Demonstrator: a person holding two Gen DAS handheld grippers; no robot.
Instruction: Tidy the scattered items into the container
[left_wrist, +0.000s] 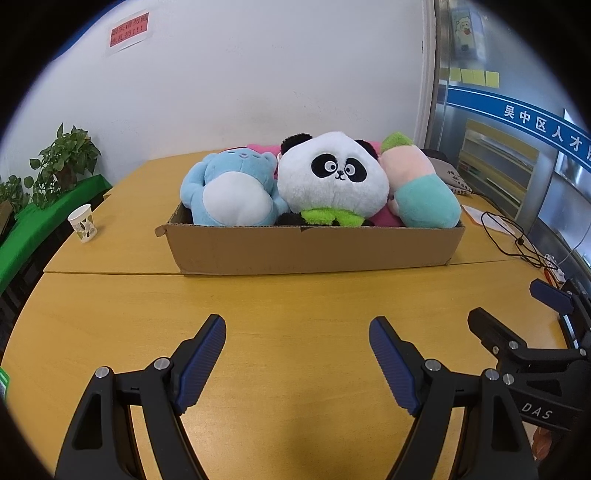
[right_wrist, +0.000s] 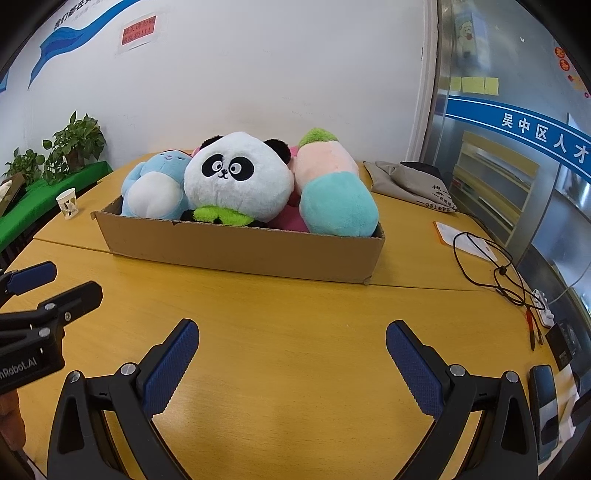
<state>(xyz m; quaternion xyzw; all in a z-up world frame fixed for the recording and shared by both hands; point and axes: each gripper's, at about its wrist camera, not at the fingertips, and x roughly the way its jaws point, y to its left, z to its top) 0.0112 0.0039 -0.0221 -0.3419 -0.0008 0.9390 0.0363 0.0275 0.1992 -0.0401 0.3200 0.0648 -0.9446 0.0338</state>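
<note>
Left gripper (left_wrist: 297, 325): we see its black jaws with ribbed blue pads spread wide apart, holding nothing, above the bare yellow wooden table (left_wrist: 288, 295); it also shows at the left edge of the right wrist view (right_wrist: 44, 282).
Right gripper (right_wrist: 291, 332): we see its jaws likewise spread wide and empty over the table; its fingers show at the right edge of the left wrist view (left_wrist: 517, 302).
Container: a shallow brown cardboard box (left_wrist: 314, 249) stands on the table, well apart from both grippers.
Contents, left: a light blue plush animal with a white belly (left_wrist: 231, 192) lies in the box.
Contents, middle: a round white-and-black panda plush with a green scarf (left_wrist: 332, 177) sits touching the blue one.
Contents, right: a pink, teal and green cylindrical plush (left_wrist: 421, 192) leans against the panda.
Contents, beneath: we see a magenta plush (right_wrist: 291, 219) partly hidden between them.
Surroundings: a white paper cup (left_wrist: 83, 223) stands left of the box; a black cable (right_wrist: 491, 266) lies to its right.
</note>
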